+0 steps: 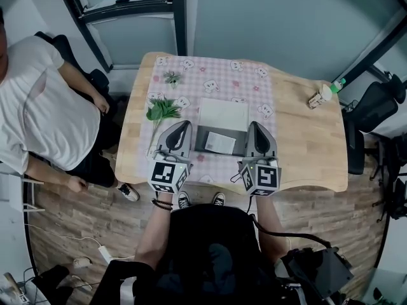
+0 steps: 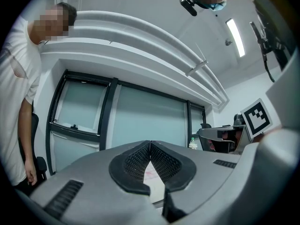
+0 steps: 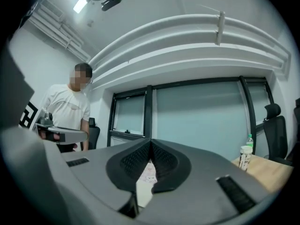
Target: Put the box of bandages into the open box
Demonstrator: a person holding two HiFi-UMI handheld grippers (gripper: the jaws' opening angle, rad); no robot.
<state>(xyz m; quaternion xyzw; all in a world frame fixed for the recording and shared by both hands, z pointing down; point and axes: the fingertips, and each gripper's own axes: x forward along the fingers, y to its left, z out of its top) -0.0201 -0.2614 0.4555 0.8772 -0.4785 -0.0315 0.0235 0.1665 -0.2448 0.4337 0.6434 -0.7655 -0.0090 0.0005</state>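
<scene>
The open box [image 1: 205, 140] lies on the pink patterned cloth [image 1: 216, 75], its dark tray towards me and its white lid [image 1: 224, 114] folded back behind it. Inside the tray lies a small pale flat package [image 1: 220, 142], apparently the box of bandages. My left gripper [image 1: 183, 127] rests just left of the tray, and my right gripper [image 1: 254, 127] just right of it. Both are shut with nothing held. In the left gripper view the left gripper [image 2: 150, 146] has its pads closed together, pointing up at the windows. The right gripper [image 3: 151, 146] shows the same in its own view.
A leafy green sprig [image 1: 162, 110] and a small plant [image 1: 172, 77] lie on the cloth's left part. A bottle [image 1: 324, 94] stands at the wooden table's [image 1: 311, 151] right far corner. A person in a white shirt [image 1: 44, 116] stands close to the table's left side.
</scene>
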